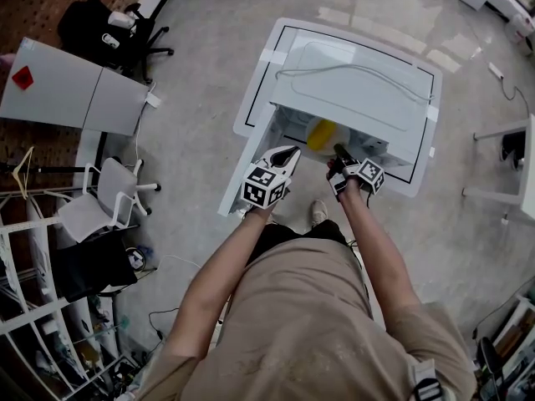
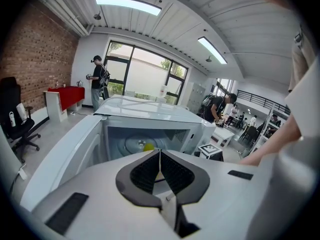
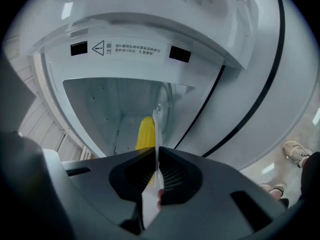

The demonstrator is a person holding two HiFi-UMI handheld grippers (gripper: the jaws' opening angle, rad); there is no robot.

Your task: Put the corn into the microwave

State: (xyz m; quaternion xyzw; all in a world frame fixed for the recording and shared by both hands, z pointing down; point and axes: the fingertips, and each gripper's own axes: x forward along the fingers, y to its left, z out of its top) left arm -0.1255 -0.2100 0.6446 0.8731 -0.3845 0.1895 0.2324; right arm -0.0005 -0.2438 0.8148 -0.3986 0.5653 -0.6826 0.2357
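Observation:
A white microwave (image 1: 359,82) stands on a white table (image 1: 422,186), its door (image 1: 249,153) swung open to the left. The yellow corn (image 1: 321,134) hangs at the mouth of the cavity in a clear wrapper. My right gripper (image 1: 341,152) is shut on the thin top edge of that wrapper (image 3: 156,134), and the corn (image 3: 145,133) shows just beyond the jaws, inside the cavity (image 3: 110,104). My left gripper (image 1: 290,154) is shut and empty, in front of the open door. Its view shows the turntable and the corn (image 2: 148,146) past its tips (image 2: 160,152).
The open door (image 2: 57,154) stretches along the left of the cavity. On the floor to the left are a black office chair (image 1: 125,32), a white chair (image 1: 104,203) and a grey table (image 1: 75,90). People stand far off (image 2: 98,81). My shoe (image 1: 318,213) is beside the table.

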